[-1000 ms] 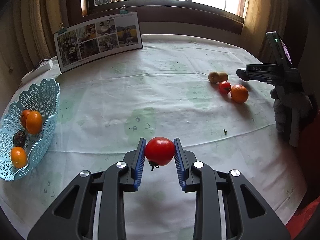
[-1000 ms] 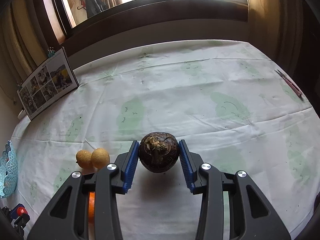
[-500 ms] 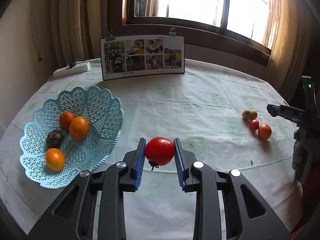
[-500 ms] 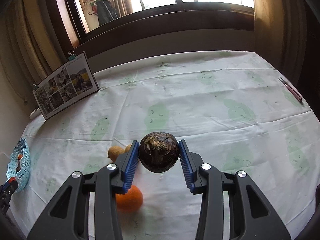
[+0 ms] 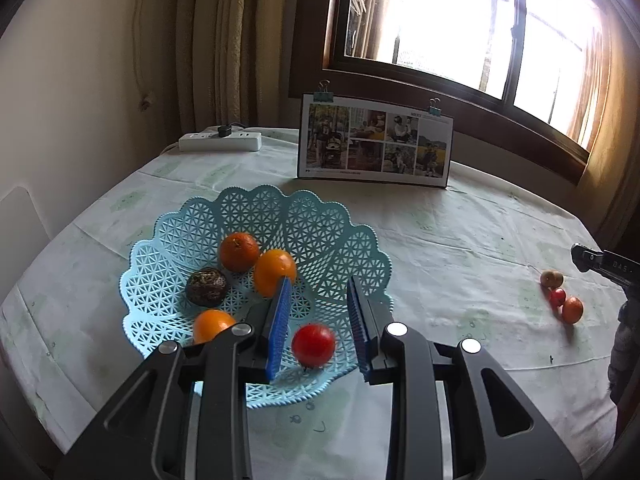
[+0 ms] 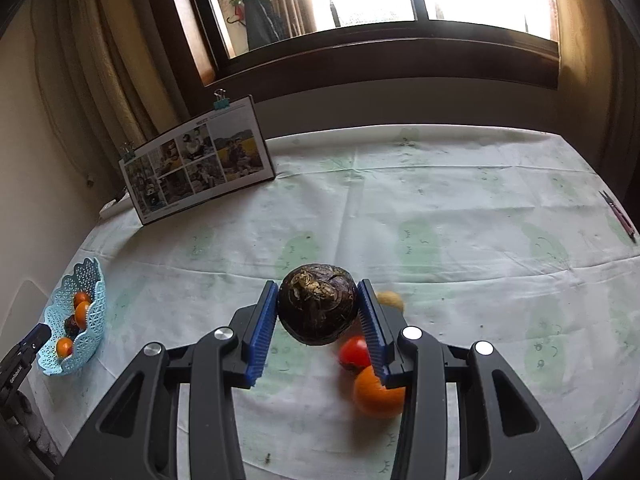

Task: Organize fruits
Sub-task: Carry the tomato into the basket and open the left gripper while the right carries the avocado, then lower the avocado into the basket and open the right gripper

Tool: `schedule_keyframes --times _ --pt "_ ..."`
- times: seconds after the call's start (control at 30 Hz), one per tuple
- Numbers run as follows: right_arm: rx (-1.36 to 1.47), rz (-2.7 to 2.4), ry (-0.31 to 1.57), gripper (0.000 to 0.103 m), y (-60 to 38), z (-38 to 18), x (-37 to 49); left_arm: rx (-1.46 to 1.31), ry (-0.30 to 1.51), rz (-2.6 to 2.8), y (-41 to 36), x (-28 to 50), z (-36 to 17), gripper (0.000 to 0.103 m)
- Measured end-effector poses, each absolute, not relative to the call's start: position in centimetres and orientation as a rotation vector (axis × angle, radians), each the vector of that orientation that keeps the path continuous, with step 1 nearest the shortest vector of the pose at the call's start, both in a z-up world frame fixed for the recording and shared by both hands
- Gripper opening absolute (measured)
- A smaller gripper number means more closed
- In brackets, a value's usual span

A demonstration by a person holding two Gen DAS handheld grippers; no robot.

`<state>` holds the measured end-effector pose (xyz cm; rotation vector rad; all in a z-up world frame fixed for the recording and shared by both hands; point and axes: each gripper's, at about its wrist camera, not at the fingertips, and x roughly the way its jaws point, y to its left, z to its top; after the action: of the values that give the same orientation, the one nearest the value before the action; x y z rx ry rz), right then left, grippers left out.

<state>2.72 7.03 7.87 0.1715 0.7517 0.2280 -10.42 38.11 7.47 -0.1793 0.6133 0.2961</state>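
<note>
left tool (image 5: 316, 320) spread over the basket (image 5: 360, 248), soft tomato (image 5: 313, 345) loose between; right tool (image 6: 318, 318) pinching the firm dark fruit (image 6: 317, 304) at its widest girth.

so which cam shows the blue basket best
The left wrist view: the blue basket sits close and central, its fruit countable. The right wrist view shows it only small, edge-on at far left.

The basket (image 5: 328, 240) at the tabletop's left edge looks like pale blue openwork plastic; the tomato (image 5: 313, 345) in it is smooth and glossy; the tablecloth (image 6: 460, 208) is creased matt cloth; the dark fruit (image 6: 317, 304) is rough, wrinkled and dull; the left gripper (image 5: 318, 318) has ribbed blue pads (image 5: 279, 332), matt black plastic arms and shiny metal screws.
</note>
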Motion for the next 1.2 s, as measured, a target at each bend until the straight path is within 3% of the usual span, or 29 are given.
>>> schedule_keyframes --times 0.03,0.07,0.13,0.33,0.53,1.2 --pt "0.165 0.238 0.753 0.041 7.7 8.0 2.7 -0.187 0.614 0.298 38.5 -10.5 7.4 0.035" --pt "0.157 0.249 0.754 0.041 8.4 8.1 2.6 -0.197 0.615 0.302 38.9 -10.6 7.3 0.052" --pt "0.144 0.269 0.756 0.041 9.7 8.2 2.5 -0.211 0.603 0.324 39.5 -10.9 7.2 0.067" --pt "0.101 0.354 0.764 0.041 14.3 8.8 2.1 -0.226 0.588 0.351 41.2 -12.1 7.1 0.068" --pt "0.056 0.485 0.769 0.041 20.2 9.4 1.3 -0.214 0.574 0.385 42.2 -13.1 7.0 0.076" --pt "-0.042 0.748 0.817 0.041 33.7 8.5 -0.5 -0.274 0.581 0.461 45.9 -15.6 6.1 0.079"
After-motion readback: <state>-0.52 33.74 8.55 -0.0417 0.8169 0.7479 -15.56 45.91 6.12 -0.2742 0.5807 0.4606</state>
